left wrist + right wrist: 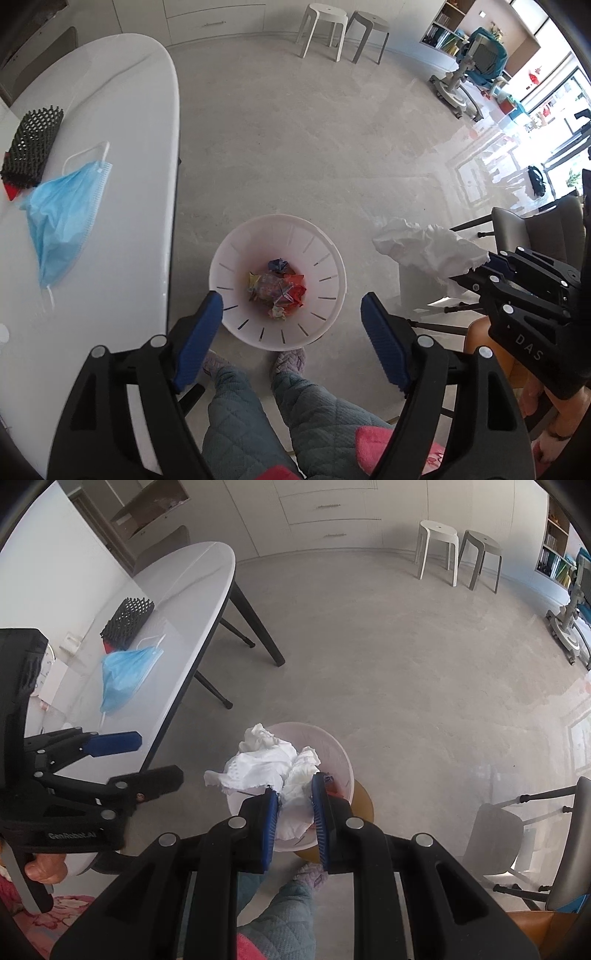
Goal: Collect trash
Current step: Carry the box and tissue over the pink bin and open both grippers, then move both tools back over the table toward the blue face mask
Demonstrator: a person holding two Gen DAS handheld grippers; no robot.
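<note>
A white trash bin (325, 254) stands on the floor by the table, with colourful wrappers (277, 291) at its bottom. My left gripper (291, 314) is open and empty, above the bin's near rim. My right gripper (295, 794) is shut on a crumpled white tissue (266, 764) and holds it over the bin (343, 760). In the left wrist view the tissue (424, 247) hangs to the right of the bin, in the right gripper (480, 269). A blue face mask (62, 218) lies on the white table (129, 129); it also shows in the right wrist view (125, 672).
A black spiky mat (31, 144) over something red lies on the table behind the mask. Two stools (343, 29) stand by the far cabinets. A grey chair (517, 827) stands at the right. My legs and slippers (288, 363) are beside the bin.
</note>
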